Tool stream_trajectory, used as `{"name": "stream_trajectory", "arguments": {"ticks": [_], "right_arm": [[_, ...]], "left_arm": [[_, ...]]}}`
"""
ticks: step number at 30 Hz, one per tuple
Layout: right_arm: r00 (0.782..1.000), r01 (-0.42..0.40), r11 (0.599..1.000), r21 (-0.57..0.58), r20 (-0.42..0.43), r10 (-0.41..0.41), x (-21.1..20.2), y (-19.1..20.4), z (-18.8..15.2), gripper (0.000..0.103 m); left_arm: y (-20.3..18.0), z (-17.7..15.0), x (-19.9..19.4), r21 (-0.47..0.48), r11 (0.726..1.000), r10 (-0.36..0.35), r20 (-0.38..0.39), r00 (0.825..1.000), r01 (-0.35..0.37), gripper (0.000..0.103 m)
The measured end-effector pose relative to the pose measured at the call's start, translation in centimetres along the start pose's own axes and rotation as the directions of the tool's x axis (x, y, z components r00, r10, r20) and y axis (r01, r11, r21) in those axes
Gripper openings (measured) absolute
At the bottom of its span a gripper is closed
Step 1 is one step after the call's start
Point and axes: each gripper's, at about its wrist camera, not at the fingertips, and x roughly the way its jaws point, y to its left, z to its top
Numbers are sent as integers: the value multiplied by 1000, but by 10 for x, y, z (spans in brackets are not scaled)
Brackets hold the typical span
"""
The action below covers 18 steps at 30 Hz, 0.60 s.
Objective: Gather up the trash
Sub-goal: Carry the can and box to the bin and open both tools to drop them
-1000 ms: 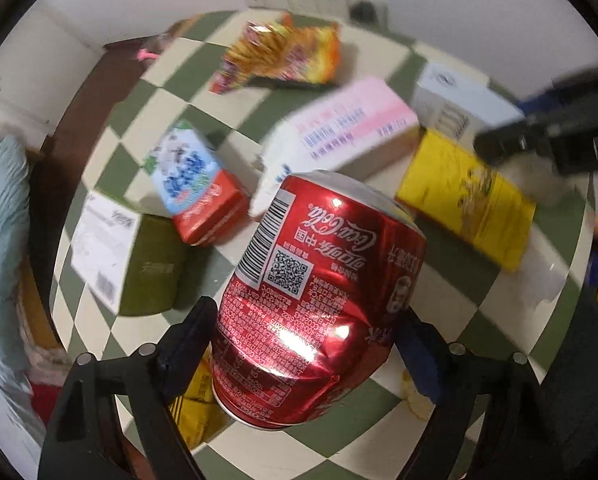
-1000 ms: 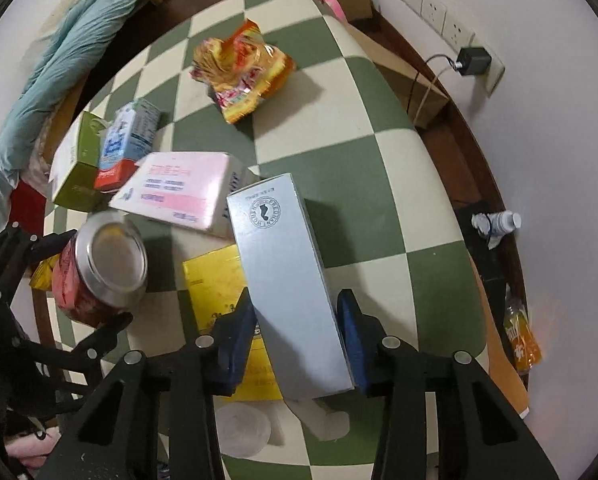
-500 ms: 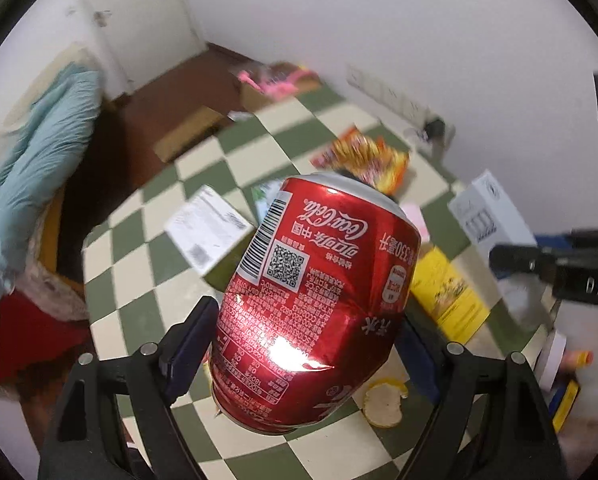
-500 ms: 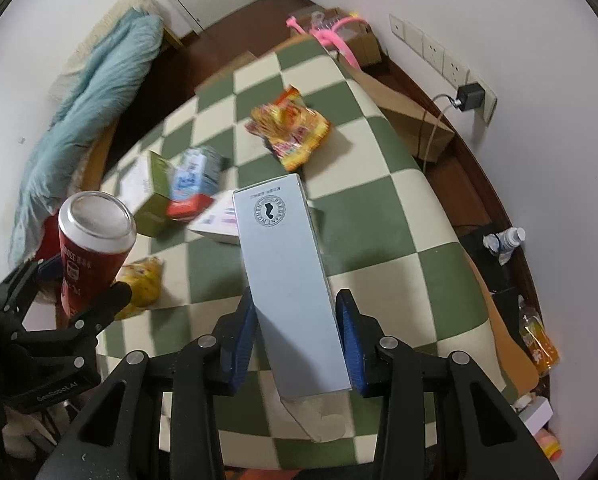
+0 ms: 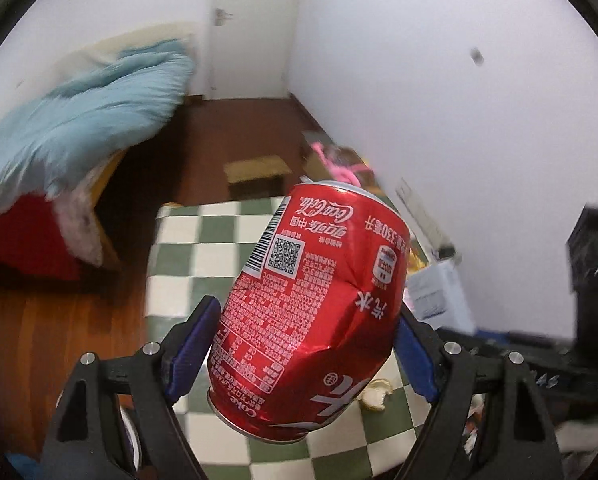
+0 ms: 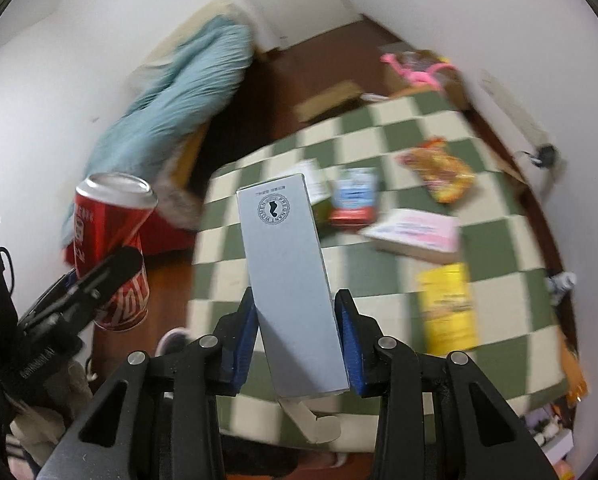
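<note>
A dented red Coca-Cola can (image 5: 311, 292) fills the left wrist view, tilted, held above the green-and-white checkered table (image 5: 203, 248). My left gripper (image 5: 305, 308) has both blue pads pressed on the can's sides, and its jaws are closing. The can (image 6: 107, 216) and the left gripper (image 6: 111, 264) also show at the left of the right wrist view. My right gripper (image 6: 295, 300) is shut on a tall grey-blue box (image 6: 287, 248) with a round stamp. Its opened bottom flap hangs below the pads. Both loads are off the table.
On the checkered table (image 6: 379, 280) lie a snack bag (image 6: 439, 172), a blue-red carton (image 6: 353, 196), a pink box (image 6: 415, 232), a yellow packet (image 6: 447, 308) and a green box (image 6: 315, 188). Blue bedding (image 6: 179, 100) is piled left. A cardboard box (image 5: 255, 172) sits on the brown floor.
Both grippers have risen from the table with the can and the box still held. The left one has rolled, and its view has swung toward the door and bedding.
</note>
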Motion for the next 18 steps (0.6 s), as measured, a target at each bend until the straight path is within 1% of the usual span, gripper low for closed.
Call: {"name": "stream_trajectory", "arguments": {"ticks": [1,2,3,5,6,7,10,12,13,14,15,16,17,18], "right_arm": [[1000,-24,999,-24,-12,23,5,17,-3,40],[999,-48,998,-51,-27,47,11,37,-7,40],[997,-68,995,-69,-39,66,17,52,-11,40],[989,-126,985,-116,-88,116,37,96,-24,40],[984,-154,979,-132,-113,139,48,116,-31,40],[974,-190,970,-153,-156,166,65,142,-42,40],[949,-248,948,-201,-246,196,110,199,-69,39],[928,-276,937,-216,-313,201,149,235,-91,39],[911,-292,931,-218,-361,201,177,256,-106,39],[903,-295,929,-222,-384,195,196,267,-114,39],[887,-300,925,-232,-425,181,225,283,-127,39],[875,-296,924,-243,-456,161,249,294,-137,39],[855,-292,924,-246,-501,136,281,305,-149,39],[825,-289,926,-243,-554,112,312,315,-163,39]], "left_arm": [[17,-3,-13,-34,999,10,17,1000,-9,81],[32,-6,-23,-49,998,31,7,1000,-30,81],[52,-10,-36,-83,995,51,22,998,-50,80],[92,-23,-58,-149,985,93,33,995,-87,79],[116,-33,-68,-186,977,115,29,993,-108,77],[134,-40,-75,-211,969,135,25,990,-127,73],[196,-70,-81,-279,941,190,-26,981,-190,72],[242,-95,-73,-332,913,225,-74,971,-237,72],[261,-107,-68,-356,899,237,-94,967,-255,72],[284,-121,-60,-383,883,245,-120,962,-272,72],[310,-138,-48,-419,858,255,-154,955,-297,72],[332,-151,-39,-446,841,250,-184,951,-307,72],[358,-168,-21,-478,815,238,-241,941,-328,72],[372,-186,-12,-503,793,228,-278,933,-344,70]]}}
